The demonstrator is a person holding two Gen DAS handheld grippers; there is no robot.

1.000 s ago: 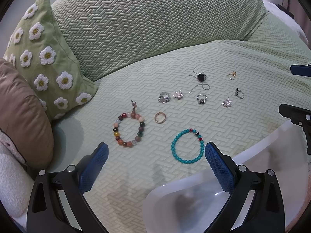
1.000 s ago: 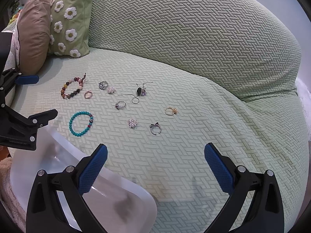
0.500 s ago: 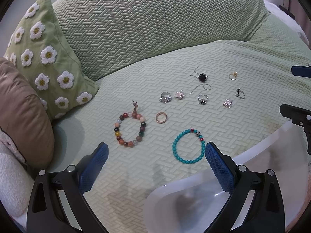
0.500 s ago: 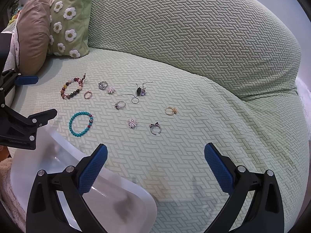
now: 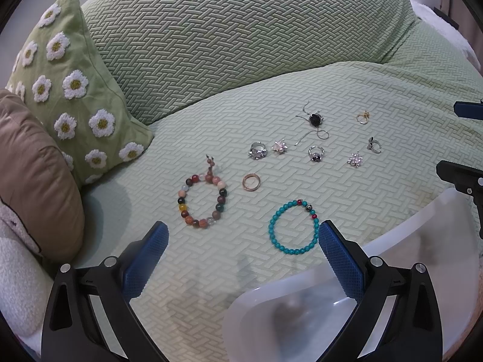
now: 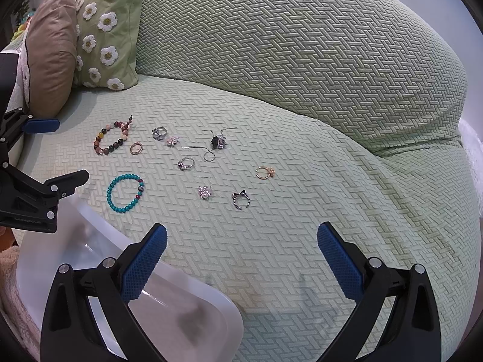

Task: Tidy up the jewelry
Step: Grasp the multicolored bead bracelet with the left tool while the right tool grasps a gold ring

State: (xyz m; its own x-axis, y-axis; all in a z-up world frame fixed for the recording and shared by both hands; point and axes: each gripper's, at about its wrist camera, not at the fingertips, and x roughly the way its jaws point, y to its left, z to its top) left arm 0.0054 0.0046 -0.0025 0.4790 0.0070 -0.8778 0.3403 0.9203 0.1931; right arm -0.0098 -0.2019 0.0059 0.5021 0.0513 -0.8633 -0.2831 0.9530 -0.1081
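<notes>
Jewelry lies spread on a green sofa seat [image 5: 347,84]. A turquoise bead bracelet [image 5: 293,227] lies just ahead of my left gripper [image 5: 241,259], which is open and empty; it also shows in the right wrist view [image 6: 125,193]. A multicoloured bead bracelet [image 5: 202,200], a copper ring [image 5: 251,182], several silver rings and a black pendant necklace [image 5: 314,120] lie farther back. My right gripper [image 6: 240,259] is open and empty, short of a bow ring [image 6: 241,200] and a gold ring [image 6: 265,172].
A translucent white plastic box [image 5: 407,241] sits at the seat's front edge, also in the right wrist view [image 6: 181,301]. A daisy cushion [image 5: 69,90] and a brown cushion [image 5: 33,181] lean at the left. The sofa backrest [image 6: 286,45] rises behind.
Both grippers have crept slightly; the jewelry sits a touch lower in the left wrist view. Nothing was grasped or moved.
</notes>
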